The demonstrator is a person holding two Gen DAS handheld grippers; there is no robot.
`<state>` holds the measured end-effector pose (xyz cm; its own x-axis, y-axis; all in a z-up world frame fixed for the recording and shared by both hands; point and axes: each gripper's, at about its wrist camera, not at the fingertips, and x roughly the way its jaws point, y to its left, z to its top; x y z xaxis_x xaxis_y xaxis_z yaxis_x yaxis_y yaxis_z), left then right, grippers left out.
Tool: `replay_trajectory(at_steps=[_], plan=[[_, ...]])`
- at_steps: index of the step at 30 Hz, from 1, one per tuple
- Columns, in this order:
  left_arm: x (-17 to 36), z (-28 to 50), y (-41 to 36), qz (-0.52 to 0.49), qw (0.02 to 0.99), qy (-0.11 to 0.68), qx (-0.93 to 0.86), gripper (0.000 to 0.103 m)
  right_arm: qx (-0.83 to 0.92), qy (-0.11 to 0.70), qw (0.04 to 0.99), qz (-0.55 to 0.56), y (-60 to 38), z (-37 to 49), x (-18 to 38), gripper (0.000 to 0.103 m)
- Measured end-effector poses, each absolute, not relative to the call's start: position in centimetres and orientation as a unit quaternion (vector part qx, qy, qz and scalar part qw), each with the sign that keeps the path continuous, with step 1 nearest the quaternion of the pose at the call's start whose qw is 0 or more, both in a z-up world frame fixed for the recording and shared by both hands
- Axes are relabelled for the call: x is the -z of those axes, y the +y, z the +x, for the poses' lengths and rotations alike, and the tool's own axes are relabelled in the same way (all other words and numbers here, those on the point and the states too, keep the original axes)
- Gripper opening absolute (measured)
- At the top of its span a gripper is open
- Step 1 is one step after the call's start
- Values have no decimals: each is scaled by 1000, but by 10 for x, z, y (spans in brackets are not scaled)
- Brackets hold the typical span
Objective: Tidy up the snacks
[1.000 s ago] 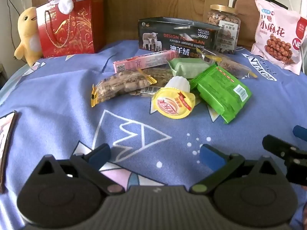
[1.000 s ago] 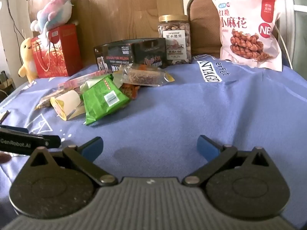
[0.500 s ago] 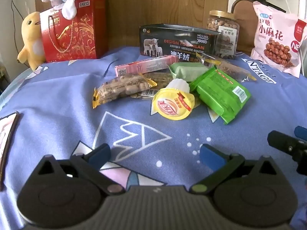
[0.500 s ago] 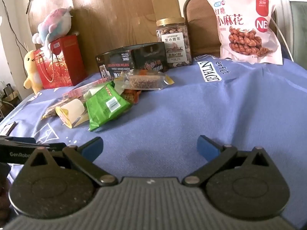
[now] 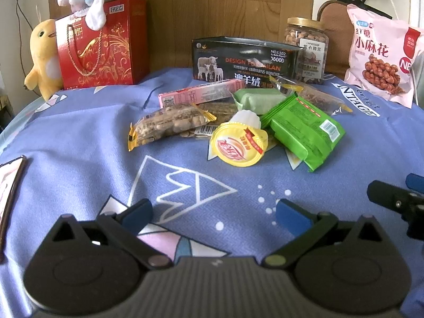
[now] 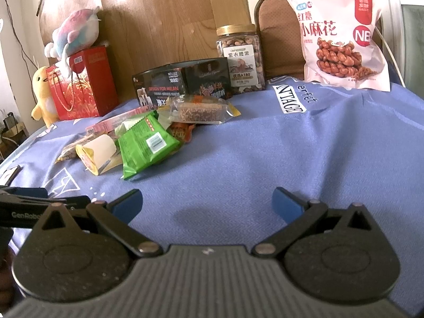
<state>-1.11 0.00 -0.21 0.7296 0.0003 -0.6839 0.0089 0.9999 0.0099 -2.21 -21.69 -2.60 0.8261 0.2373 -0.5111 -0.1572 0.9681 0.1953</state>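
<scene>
On the blue cloth [image 5: 79, 137] the snack pile [image 5: 238, 122] lies straight ahead of my left claw [image 5: 212, 212], nearer than my right claw [image 6: 206, 204]; both gape empty

**Gripper hardware: black bodies, blue pads**

Left gripper [image 5: 213, 213]: matte black, speckled plastic. Two round housings with raised discs, each topped by a triangular cut-out. Ribbed grey centre panel with a small white mark. Black link arms to the fingers [image 5: 136, 212], tipped with blue pads. Pivot pin dull purple-grey on one link, yellow-green on the other.

Right gripper [image 6: 208, 202]: same build, black discs, ribbed grey panel, blue-padded fingers [image 6: 287, 205]. Silver-grey rivets at link ends and triangle tops.

From the right wrist view, the left unit's side bar shows white "GenRobo" lettering, cut off. Small screws on the right unit's black bar in the left wrist view.
</scene>
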Motion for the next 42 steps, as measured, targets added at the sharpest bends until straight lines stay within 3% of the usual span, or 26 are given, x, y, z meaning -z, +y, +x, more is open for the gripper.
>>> replay_trajectory(at_steps=[42], plan=[[7,-17,1,16,937,350,20,103,-93,287,953,32,-208,-18,25,103]])
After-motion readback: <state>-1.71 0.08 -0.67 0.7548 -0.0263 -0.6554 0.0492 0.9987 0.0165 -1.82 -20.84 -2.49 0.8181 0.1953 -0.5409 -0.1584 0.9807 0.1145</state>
